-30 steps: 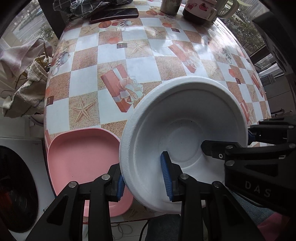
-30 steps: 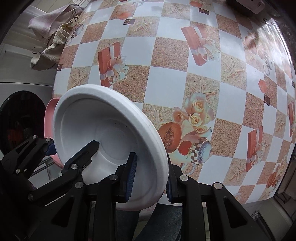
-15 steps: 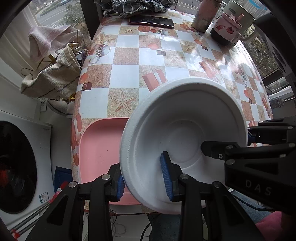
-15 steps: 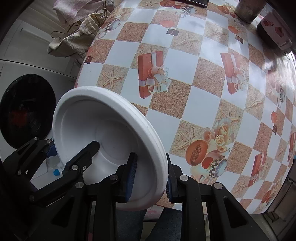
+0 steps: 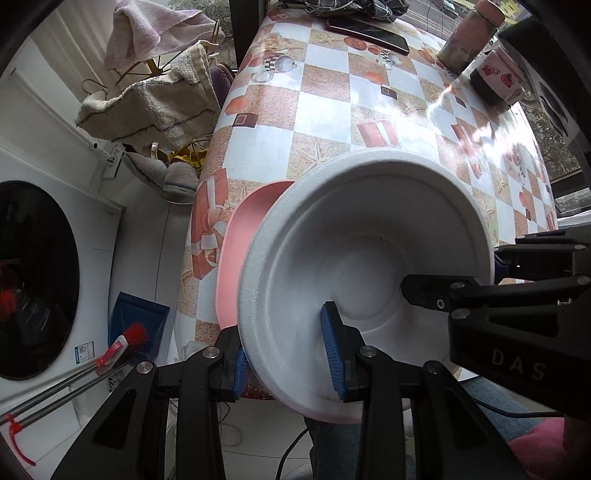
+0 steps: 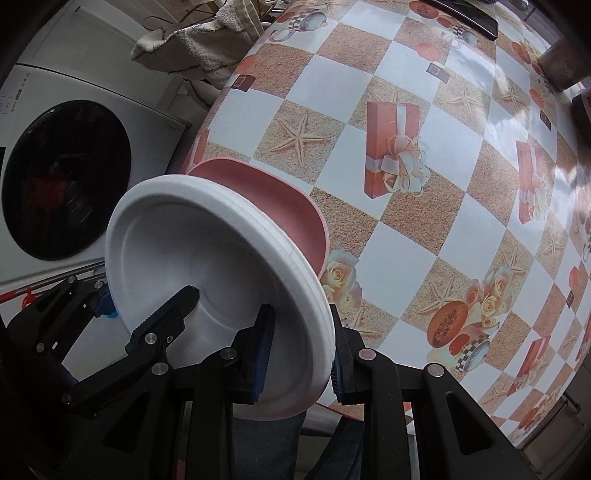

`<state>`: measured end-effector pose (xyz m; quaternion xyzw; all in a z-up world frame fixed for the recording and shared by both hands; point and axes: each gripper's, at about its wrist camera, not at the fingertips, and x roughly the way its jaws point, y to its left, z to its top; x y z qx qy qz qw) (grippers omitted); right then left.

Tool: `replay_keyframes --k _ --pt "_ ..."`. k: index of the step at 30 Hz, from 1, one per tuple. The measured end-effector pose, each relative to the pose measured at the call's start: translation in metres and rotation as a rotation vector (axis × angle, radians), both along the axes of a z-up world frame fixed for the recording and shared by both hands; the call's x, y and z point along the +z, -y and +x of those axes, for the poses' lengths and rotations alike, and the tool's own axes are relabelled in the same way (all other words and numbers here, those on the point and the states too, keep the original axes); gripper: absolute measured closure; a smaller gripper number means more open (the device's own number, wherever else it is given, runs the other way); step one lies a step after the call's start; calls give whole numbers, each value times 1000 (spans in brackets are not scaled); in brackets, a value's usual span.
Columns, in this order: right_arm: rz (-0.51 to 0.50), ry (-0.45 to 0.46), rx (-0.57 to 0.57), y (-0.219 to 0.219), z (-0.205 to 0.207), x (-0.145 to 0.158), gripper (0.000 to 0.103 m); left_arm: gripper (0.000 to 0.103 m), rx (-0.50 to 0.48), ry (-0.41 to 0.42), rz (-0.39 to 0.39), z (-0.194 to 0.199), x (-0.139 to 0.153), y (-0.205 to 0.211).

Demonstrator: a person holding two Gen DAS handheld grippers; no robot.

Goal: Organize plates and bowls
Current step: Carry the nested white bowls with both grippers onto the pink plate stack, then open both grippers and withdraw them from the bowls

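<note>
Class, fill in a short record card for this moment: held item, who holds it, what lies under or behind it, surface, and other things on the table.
Held item: white foam bowl, tilted
Left tongs: shut on the bowl's rim
Right tongs: shut on the opposite rim
Behind the bowl: pink plate at the table edge
Surface: table with checked, gift-box patterned cloth
Far end: phone, tumbler, strawberry mug

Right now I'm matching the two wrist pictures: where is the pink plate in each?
Left wrist: pink plate left of centre, mostly hidden behind the white bowl.
Right wrist: pink plate centre-left, above the bowl's rim.
Shared landmark: the washing machine at the left edge of both.
</note>
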<state>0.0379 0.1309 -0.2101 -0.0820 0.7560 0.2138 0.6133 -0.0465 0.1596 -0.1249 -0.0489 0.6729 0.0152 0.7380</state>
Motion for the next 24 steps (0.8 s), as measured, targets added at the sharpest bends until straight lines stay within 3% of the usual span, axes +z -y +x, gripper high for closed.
replay_keyframes --k 11,17,18,19,20,22,24 --pt "2 -48 25 -17 0 -15 74 66 65 -48 8 -1 -19 -18" --pt "7 -60 10 -8 4 -19 73 60 62 -1 69 -2 -15 -16" --pt "9 -60 5 -7 5 -19 63 55 56 20 75 -3 -11 -15" --pt "10 -56 -6 -5 7 -18 30 49 54 42 72 -4 -7 -16" --pt "11 -47 -14 2 8 -16 16 46 54 60 60 -5 -2 -16" --pt "27 -11 -14 9 12 -7 11 37 50 79 31 -6 7 -17" --pt "21 3 -5 13 14 -2 11 36 22 86 67 -5 14 -15"
